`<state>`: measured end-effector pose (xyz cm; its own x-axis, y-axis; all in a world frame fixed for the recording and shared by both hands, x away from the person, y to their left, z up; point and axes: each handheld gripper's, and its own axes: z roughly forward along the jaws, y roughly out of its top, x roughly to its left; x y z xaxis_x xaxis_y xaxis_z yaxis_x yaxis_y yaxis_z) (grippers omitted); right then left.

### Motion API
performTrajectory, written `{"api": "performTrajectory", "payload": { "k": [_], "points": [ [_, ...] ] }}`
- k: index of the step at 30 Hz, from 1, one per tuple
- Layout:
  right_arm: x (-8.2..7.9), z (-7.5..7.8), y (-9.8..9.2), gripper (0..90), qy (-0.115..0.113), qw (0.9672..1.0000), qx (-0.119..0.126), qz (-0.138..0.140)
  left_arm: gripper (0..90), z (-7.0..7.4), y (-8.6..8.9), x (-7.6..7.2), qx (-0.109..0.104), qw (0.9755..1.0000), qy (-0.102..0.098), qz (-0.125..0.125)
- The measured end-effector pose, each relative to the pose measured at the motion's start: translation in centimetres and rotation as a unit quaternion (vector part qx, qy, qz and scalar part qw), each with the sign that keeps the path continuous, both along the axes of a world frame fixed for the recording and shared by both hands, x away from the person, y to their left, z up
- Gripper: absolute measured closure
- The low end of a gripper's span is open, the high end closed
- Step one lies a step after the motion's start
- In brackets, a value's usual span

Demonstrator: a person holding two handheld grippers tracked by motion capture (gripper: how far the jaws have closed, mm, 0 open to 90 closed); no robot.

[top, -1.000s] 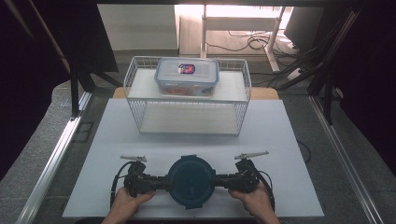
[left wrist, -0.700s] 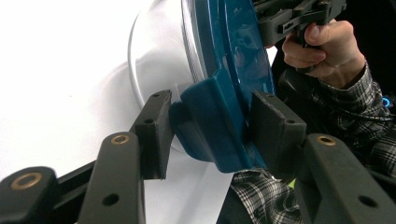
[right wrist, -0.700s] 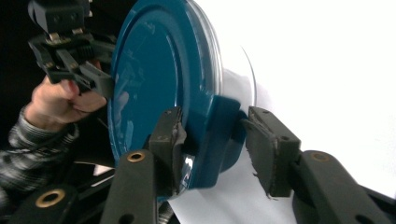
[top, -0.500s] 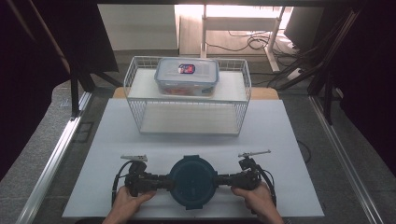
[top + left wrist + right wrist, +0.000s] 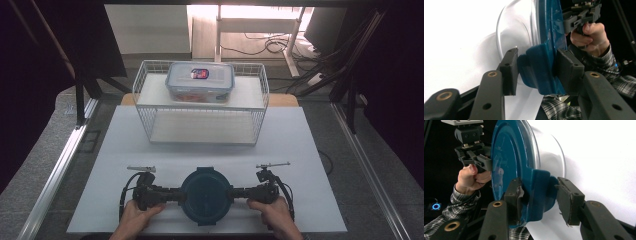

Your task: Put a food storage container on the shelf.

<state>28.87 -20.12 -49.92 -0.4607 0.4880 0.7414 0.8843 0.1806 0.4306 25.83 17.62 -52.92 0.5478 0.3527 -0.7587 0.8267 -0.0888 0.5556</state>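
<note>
Near the front edge of the white table (image 5: pixel 320 150), a round container (image 5: pixel 206 196) with a blue lid sits between the two grippers. Compared with the earlier high-view frames, the container and both hands occupy the same place; the left gripper's (image 5: pixel 172 195) jaws have just been closing, with the lid's left latch tab (image 5: pixel 537 68) between them.

From above, the lid appears only as a dark disc. The left gripper view shows one pad on the tab and the other just beside it, a sliver of gap visible. The right gripper view shows the right gripper (image 5: pixel 239 194) with one pad against the right tab (image 5: pixel 537 192) and the other standing clear.

The lid faces up; the tabs lie on a left-right line. Farther back, a wire basket (image 5: pixel 260 100) carries a box (image 5: pixel 200 81).
</note>
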Motion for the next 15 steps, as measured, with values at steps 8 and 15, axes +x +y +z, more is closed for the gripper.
{"api": "performTrajectory", "payload": {
  "k": [8, 15],
  "points": [
    [-1.2, 1.8, 0.4, 57.8, -0.073, 0.9969, -0.028, -0.013, 58.4, 0.6, 0.1, 0.4, -0.023, 0.9996, -0.01, 0.015],
    [-0.7, 2.8, 0.4, 57.7, -0.093, 0.9953, -0.02, -0.014, 58.2, 2.2, 0.2, 1.1, -0.014, 0.9992, -0.031, 0.019]
  ]
}}
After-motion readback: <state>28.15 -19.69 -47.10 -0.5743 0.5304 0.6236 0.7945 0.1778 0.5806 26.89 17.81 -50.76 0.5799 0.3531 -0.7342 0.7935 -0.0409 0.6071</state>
